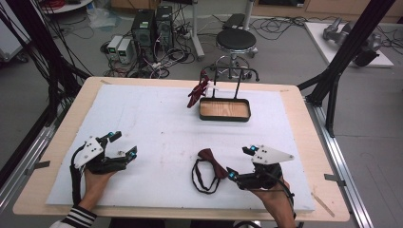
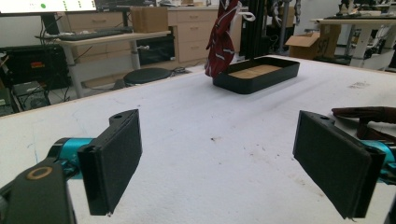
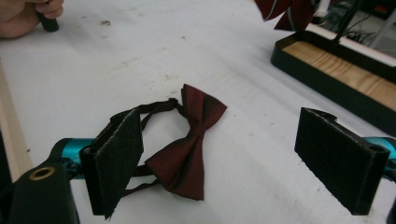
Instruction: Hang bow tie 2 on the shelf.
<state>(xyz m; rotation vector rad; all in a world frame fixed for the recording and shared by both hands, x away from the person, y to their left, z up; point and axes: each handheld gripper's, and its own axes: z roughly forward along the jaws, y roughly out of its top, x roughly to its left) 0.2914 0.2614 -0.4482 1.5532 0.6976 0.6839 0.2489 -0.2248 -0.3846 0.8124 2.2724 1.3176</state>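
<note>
A dark red satin bow tie with a thin black neck strap (image 1: 212, 167) lies flat on the white foam-covered tabletop (image 1: 157, 128), just ahead of the right tongs (image 1: 241, 164) and apart from them. In the right gripper view the bow tie (image 3: 189, 140) sits low between the two black pads, nearer the left one, with neither pad touching it; these tongs stand wide with nothing gripped. The left tongs (image 1: 122, 144) are also spread wide and hold nothing, resting near the tabletop's near edge, well apart from the bow tie. Well beyond both tongs stands a shallow black tray with a wooden floor (image 1: 224, 109) and a black upright rack, and a second dark red tie (image 1: 197, 93) hangs at the tray's left end.
</note>
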